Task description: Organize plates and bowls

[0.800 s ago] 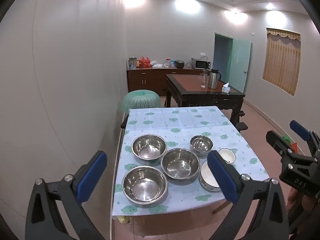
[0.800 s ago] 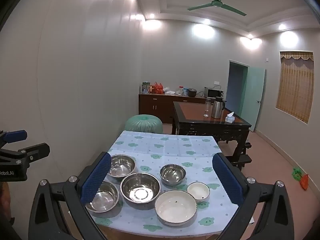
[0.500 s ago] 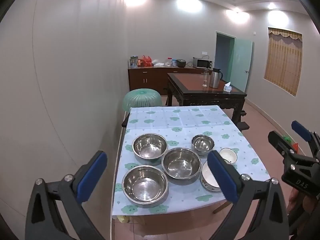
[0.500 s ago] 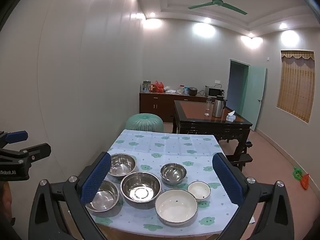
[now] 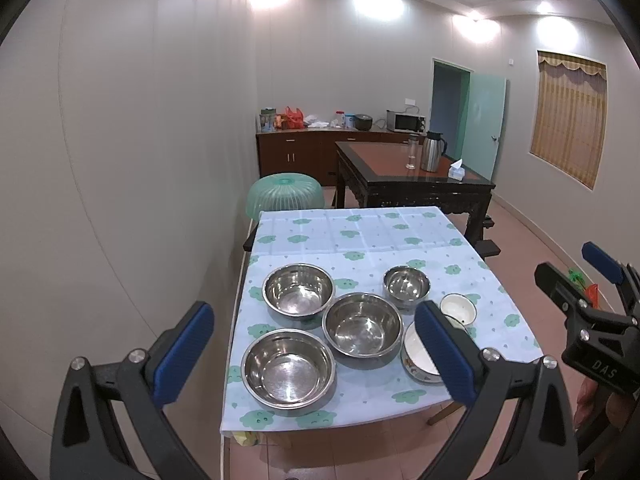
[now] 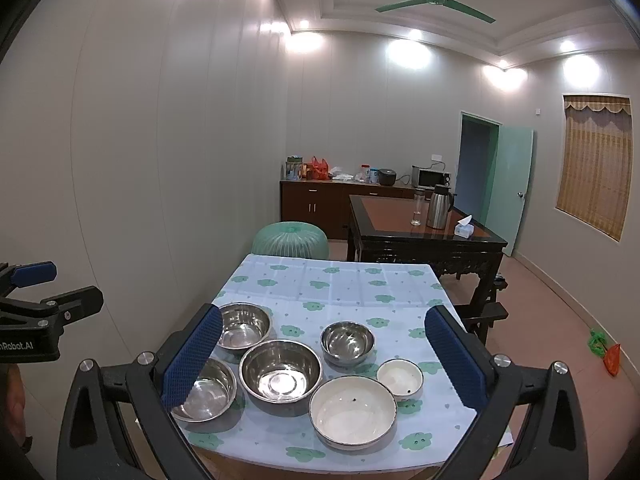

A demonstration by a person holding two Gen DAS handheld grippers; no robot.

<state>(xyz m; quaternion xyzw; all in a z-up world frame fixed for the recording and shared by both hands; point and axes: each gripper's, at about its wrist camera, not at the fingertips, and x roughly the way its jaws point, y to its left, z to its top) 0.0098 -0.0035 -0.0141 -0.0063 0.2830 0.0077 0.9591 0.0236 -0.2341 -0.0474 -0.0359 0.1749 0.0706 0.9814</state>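
Several bowls sit near the front of a table [image 5: 360, 232] with a light blue floral cloth. Three large steel bowls [image 5: 298, 288] [image 5: 362, 328] [image 5: 288, 366] cluster at the left, a small steel bowl [image 5: 406, 282] stands behind, and a large white bowl [image 6: 352, 410] and a small white bowl [image 6: 400, 376] sit at the right. My left gripper [image 5: 316, 348] is open and empty, held in front of the table. My right gripper [image 6: 324, 354] is open and empty too, above the near edge. It also shows at the right of the left wrist view [image 5: 576, 280].
A white wall runs along the table's left side. A green dome cover [image 5: 285, 194] stands behind the table. A dark wooden table [image 5: 408, 172] with a flask, glass and tissue box is further back, then a cabinet [image 5: 304, 152] with a microwave.
Both grippers have drifted slightly; the bowls sit a little higher and further right in the left wrist view. Nothing on the table has moved.
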